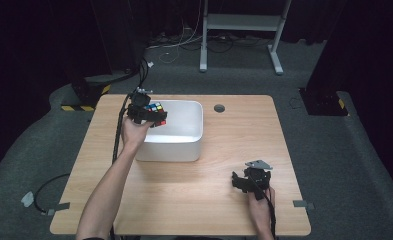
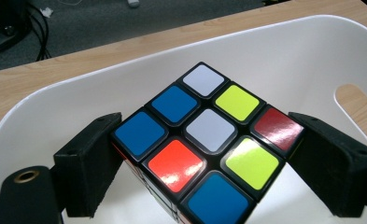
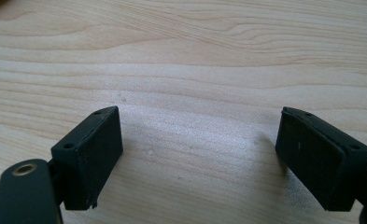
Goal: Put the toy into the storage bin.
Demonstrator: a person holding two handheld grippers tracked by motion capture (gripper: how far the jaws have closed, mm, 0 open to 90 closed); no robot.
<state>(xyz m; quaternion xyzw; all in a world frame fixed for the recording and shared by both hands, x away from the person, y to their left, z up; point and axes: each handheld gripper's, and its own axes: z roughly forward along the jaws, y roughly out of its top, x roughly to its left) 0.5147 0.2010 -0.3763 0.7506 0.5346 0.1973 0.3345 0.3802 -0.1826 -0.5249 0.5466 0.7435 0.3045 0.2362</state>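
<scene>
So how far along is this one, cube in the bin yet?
Done: the left gripper has the cube clamped between its jaws and carried over the white bin. In hand: the cube hangs above the bin's inside, not resting on its floor. Left: lowering it and opening the jaws, judging by the pose. The right gripper is open and holds nothing, low over the table.

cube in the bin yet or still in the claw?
Still in the claw: the left claw clamps the cube on two sides, held above the white bin, not resting on its floor.
</scene>
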